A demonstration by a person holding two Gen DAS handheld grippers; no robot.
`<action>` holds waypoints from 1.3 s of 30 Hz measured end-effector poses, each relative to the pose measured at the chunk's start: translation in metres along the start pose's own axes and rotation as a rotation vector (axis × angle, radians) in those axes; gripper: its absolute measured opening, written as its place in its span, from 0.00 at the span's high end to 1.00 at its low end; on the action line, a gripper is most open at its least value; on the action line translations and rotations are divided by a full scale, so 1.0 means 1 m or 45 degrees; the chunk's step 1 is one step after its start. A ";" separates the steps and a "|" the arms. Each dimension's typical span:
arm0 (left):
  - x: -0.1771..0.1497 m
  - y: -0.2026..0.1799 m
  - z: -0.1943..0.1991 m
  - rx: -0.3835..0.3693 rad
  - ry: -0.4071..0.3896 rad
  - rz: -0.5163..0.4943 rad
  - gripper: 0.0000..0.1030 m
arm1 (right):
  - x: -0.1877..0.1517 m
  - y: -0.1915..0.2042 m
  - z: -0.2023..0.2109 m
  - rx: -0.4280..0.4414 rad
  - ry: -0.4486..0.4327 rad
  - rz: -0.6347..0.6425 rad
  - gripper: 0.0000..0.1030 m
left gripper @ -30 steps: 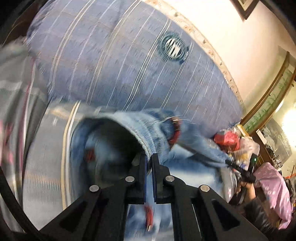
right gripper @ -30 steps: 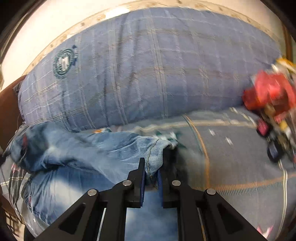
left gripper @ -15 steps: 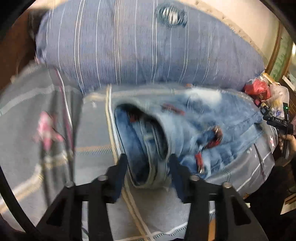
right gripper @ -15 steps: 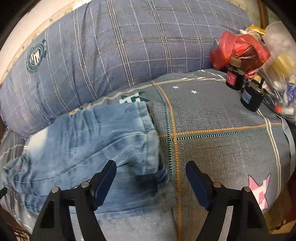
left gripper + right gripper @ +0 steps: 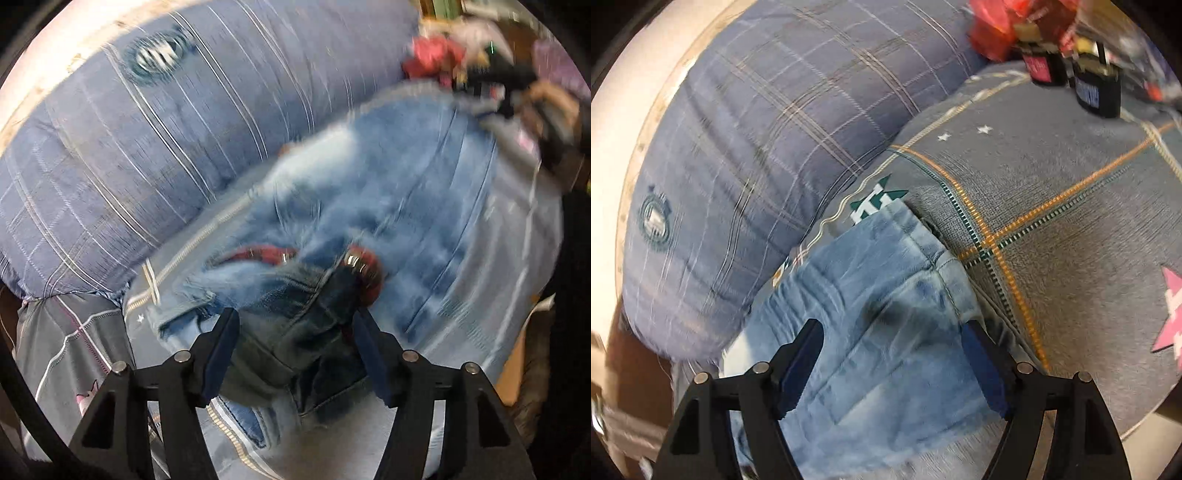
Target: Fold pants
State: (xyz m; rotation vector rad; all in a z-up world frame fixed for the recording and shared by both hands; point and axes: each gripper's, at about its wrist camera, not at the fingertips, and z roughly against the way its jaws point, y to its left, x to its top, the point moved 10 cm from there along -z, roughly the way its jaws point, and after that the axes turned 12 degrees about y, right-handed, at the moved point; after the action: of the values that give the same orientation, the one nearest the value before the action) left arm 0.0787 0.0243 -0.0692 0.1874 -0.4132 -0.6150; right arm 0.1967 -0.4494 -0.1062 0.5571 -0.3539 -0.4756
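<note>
Light blue jeans (image 5: pixel 388 192) lie on a grey patterned bed cover (image 5: pixel 1052 229), running across the bed below a big pillow. In the left wrist view the waistband end with red trim (image 5: pixel 362 262) bunches between the jaws. My left gripper (image 5: pixel 295 332) is open just above that waistband, holding nothing. In the right wrist view the hem end of the jeans (image 5: pixel 886 288) lies flat. My right gripper (image 5: pixel 892 347) is open above the hem, holding nothing. The left view is motion-blurred.
A large blue plaid pillow (image 5: pixel 757 147) lies along the back against the wall. A red bag (image 5: pixel 997 26) and small dark jars (image 5: pixel 1097 92) stand at the bed's far right corner. The bed edge runs along the lower right.
Both grippers were shut on the jeans a second ago, then opened and let go. The jeans now lie spread on the bed. Both cameras have tilted and shifted since.
</note>
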 end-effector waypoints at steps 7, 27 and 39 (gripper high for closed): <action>-0.017 0.000 -0.031 -0.065 0.059 0.069 0.70 | 0.018 -0.010 0.010 -0.063 -0.115 -0.124 0.24; 0.020 0.067 0.038 -0.327 -0.241 0.436 0.83 | 0.047 0.042 -0.011 0.004 -0.155 0.036 0.97; -0.014 0.058 0.037 -0.420 -0.247 0.482 0.83 | 0.049 0.130 0.073 0.153 -0.358 0.430 0.97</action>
State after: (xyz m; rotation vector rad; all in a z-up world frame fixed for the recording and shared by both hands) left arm 0.0829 0.0768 -0.0239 -0.2634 -0.5126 -0.3209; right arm 0.2487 -0.4083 0.0361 0.5342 -0.7357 -0.2053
